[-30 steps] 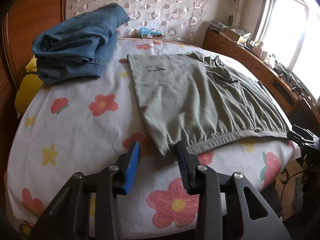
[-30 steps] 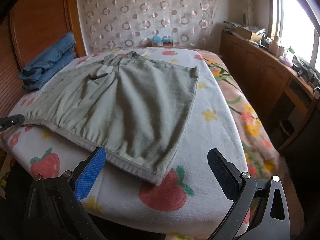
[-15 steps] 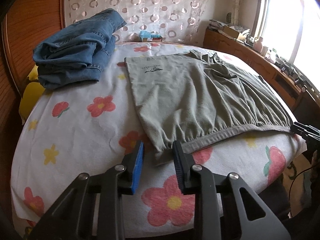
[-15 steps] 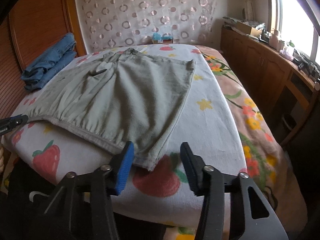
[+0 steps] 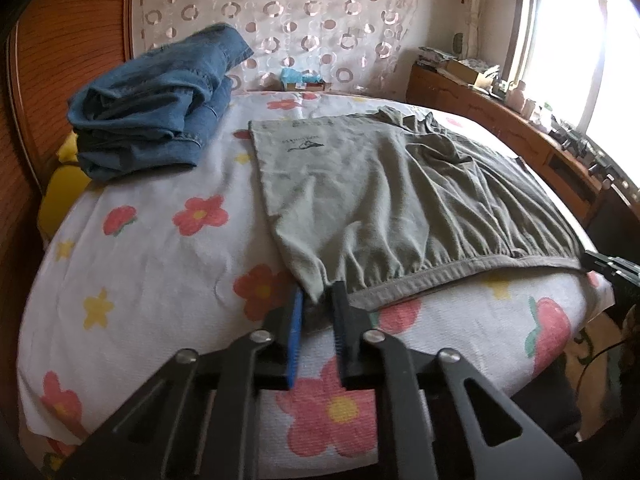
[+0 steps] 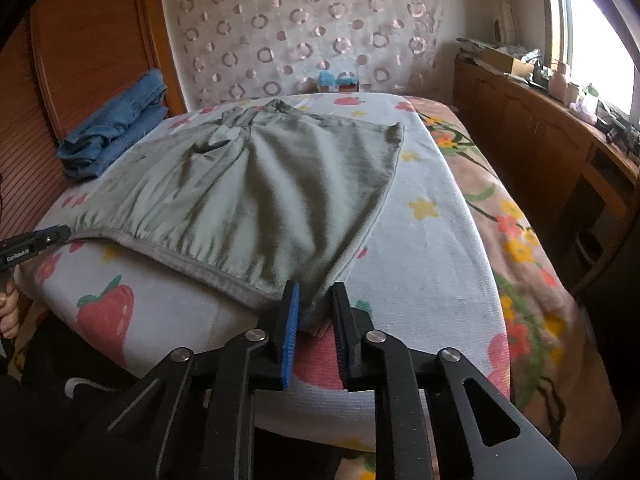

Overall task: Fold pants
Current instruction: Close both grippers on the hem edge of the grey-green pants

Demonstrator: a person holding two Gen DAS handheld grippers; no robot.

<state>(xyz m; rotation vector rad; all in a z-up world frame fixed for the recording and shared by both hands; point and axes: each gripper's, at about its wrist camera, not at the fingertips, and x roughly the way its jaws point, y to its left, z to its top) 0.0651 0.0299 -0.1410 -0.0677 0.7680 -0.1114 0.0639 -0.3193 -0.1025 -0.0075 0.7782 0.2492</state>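
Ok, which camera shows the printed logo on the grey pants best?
The left wrist view: the logo sits unobstructed near the far hem of the grey pants. In the right wrist view the pants show, but no logo is visible.

Both grippers' fingers (image 5: 297, 312) (image 6: 291, 312), formerly apart, now on the pants' (image 5: 360, 184) waistband corners.

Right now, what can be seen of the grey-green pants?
The grey-green pants are short, of soft creased cloth, with a gathered elastic waistband and a small dark print near one leg hem. They lie flat on the flowered sheet, waistband nearest. The left claw and right claw have just been closing and each pinches a waistband corner.
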